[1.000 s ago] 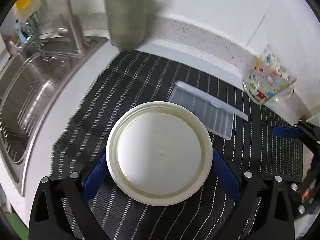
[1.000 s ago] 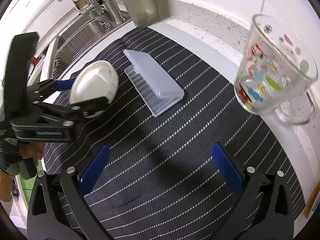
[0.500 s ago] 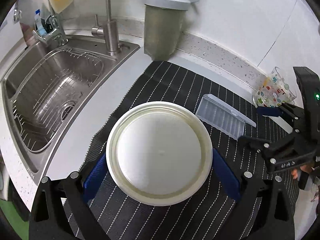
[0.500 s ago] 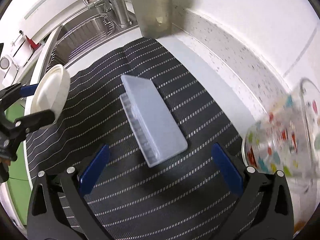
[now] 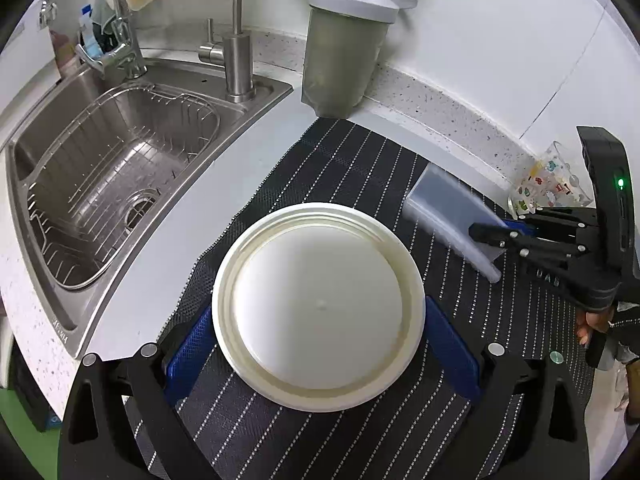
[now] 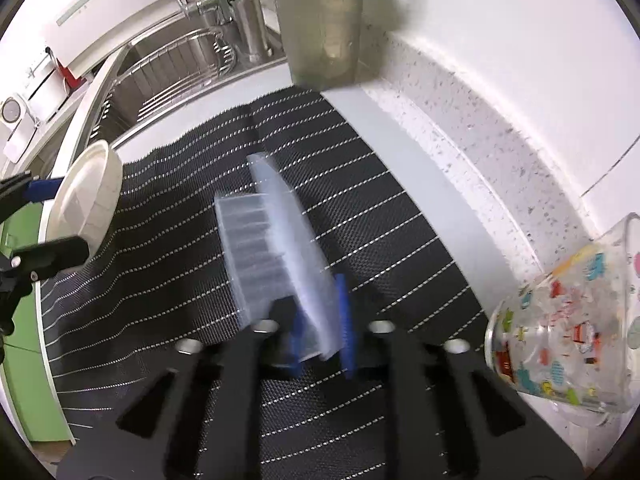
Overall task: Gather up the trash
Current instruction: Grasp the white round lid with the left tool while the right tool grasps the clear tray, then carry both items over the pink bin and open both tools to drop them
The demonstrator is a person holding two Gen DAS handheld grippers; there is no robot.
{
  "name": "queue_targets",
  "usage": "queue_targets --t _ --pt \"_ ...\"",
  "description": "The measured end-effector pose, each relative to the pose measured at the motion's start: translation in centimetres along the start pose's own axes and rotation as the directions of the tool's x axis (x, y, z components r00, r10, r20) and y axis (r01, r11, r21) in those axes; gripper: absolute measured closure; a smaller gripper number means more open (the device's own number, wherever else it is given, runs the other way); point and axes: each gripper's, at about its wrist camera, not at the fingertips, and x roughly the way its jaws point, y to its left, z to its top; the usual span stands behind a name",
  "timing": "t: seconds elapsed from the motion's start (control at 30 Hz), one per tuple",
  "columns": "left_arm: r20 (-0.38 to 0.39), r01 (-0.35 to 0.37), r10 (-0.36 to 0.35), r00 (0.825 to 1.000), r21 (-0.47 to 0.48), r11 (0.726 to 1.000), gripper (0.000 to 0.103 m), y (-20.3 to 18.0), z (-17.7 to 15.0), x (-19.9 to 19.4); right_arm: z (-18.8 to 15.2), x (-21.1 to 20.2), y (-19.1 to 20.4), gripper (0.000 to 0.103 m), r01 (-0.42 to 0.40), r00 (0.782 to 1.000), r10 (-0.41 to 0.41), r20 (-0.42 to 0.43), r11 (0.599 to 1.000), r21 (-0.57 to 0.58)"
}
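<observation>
Over by the wall, the steel sink (image 5: 100, 168) takes up the left end of the tabletop (image 5: 208, 208), with a striped black mat (image 5: 360, 168) spread beside it. A grey shaker bottle (image 5: 344, 48) stands at the mat's far edge. The left claw (image 5: 320, 344) pinches a round white plastic lid (image 5: 318, 306) flat between its blue pads, held above the mat. The right claw (image 6: 322, 336) is pressed onto one end of a clear plastic case (image 6: 272, 248), which tilts up off the mat. A patterned glass mug (image 6: 568, 320) sits just right of it.
</observation>
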Motion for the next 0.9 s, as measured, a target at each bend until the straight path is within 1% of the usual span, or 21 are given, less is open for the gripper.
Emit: queue_targets --t 0.2,0.4,0.47,0.6,0.63,0.7,0.8,0.87,0.9 --pt "0.023 -0.01 0.01 1.0 -0.012 1.0 0.009 -0.4 -1.3 -2.8 -0.9 -2.6 1.0 0.098 -0.017 1.0 0.017 0.016 1.0 -0.004" --pt "0.051 -0.04 0.043 0.998 -0.058 0.998 0.009 -0.4 -4.7 -7.6 -3.3 -7.3 3.9 0.098 -0.057 0.997 0.059 0.052 0.998 -0.042" --pt "0.061 -0.064 0.069 0.996 -0.083 0.994 0.009 -0.4 -6.5 -9.5 -4.3 -8.4 5.1 0.098 -0.078 0.995 0.082 0.058 0.995 -0.068" --pt "0.075 -0.108 0.12 0.99 -0.147 0.983 0.009 -0.2 -10.3 -13.2 -6.5 -10.8 9.1 0.098 -0.131 0.987 0.143 0.067 0.979 -0.155" --pt "0.08 -0.128 0.143 0.986 -0.173 0.977 0.009 0.0 -11.7 -14.5 -7.0 -11.3 10.2 0.098 -0.146 0.985 0.16 0.069 0.973 -0.178" --pt "0.085 -0.148 0.169 0.982 -0.207 0.967 0.009 0.4 -13.6 -16.2 -7.9 -12.1 12.4 0.098 -0.178 0.978 0.196 0.066 0.96 -0.218" --pt "0.091 -0.19 0.222 0.971 -0.277 0.942 0.009 1.7 -17.8 -19.4 -9.2 -13.3 16.5 0.098 -0.227 0.967 0.251 0.052 0.932 -0.281" --pt "0.091 -0.211 0.251 0.964 -0.315 0.925 0.009 2.7 -20.0 -21.1 -9.9 -13.8 19.0 0.098 -0.254 0.959 0.281 0.042 0.914 -0.317" --pt "0.091 -0.219 0.262 0.961 -0.33 0.918 0.009 3.0 -21.0 -21.7 -10.4 -14.1 21.0 0.098 -0.273 0.953 0.301 0.033 0.899 -0.343"
